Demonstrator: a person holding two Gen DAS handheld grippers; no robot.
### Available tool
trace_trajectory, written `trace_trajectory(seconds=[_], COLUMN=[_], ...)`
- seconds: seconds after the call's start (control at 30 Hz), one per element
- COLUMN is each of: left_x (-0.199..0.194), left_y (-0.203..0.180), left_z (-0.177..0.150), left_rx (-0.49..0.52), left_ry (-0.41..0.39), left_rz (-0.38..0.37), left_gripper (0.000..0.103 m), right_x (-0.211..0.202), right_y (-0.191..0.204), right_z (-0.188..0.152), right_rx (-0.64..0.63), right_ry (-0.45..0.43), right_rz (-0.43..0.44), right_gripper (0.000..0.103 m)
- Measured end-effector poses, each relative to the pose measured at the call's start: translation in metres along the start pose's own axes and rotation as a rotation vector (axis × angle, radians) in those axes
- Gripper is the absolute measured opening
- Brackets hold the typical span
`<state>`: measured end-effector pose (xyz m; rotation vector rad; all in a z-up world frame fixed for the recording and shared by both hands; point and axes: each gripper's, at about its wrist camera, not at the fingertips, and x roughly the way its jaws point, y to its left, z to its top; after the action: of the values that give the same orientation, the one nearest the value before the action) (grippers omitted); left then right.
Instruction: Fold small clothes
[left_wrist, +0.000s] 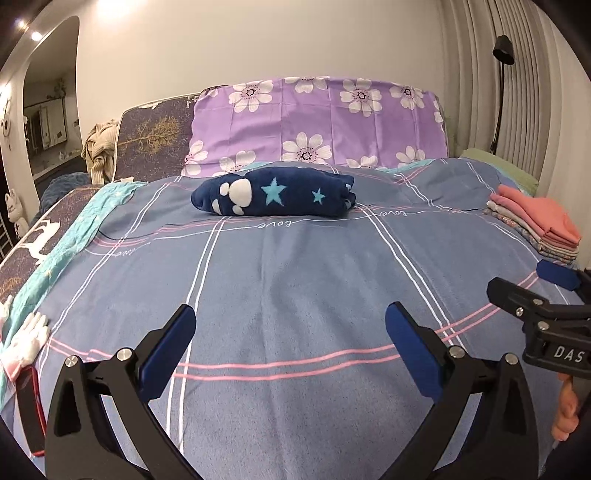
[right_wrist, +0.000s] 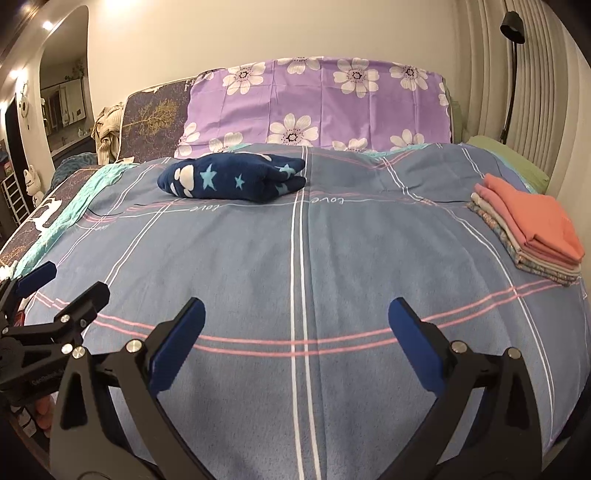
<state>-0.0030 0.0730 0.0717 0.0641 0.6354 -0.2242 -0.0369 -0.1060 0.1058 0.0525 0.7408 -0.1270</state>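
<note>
A folded dark blue garment with stars and white paw prints lies on the blue checked bedspread near the pillows; it also shows in the right wrist view. A stack of folded clothes with a salmon piece on top sits at the bed's right edge, also in the right wrist view. My left gripper is open and empty above the near bedspread. My right gripper is open and empty beside it; it appears at the right of the left wrist view.
A purple flowered pillow and a dark patterned cushion stand at the head. A black lamp rises at the right by the ribbed wall. White gloves and a red-edged phone lie at the left edge.
</note>
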Motion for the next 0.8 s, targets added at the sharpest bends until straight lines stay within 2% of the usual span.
trace_trajectory(seconds=[0.13, 0.47, 0.8], left_x=[-0.003, -0.002, -0.001], left_y=[0.002, 0.002, 0.0], left_z=[-0.002, -0.006, -0.01], left_rx=[-0.007, -0.023, -0.014], left_ry=[-0.009, 0.025, 0.031], left_rz=[0.005, -0.037, -0.032], left_gripper=[0.102, 0.102, 0.102], right_x=[-0.001, -0.003, 0.001], right_y=[0.001, 0.007, 0.012], right_z=[-0.002, -0.005, -0.006], right_rx=[-0.006, -0.02, -0.031], right_ry=[-0.003, -0.004, 0.014], right_rz=[-0.003, -0.001, 0.0], right_gripper=[0.101, 0.101, 0.101])
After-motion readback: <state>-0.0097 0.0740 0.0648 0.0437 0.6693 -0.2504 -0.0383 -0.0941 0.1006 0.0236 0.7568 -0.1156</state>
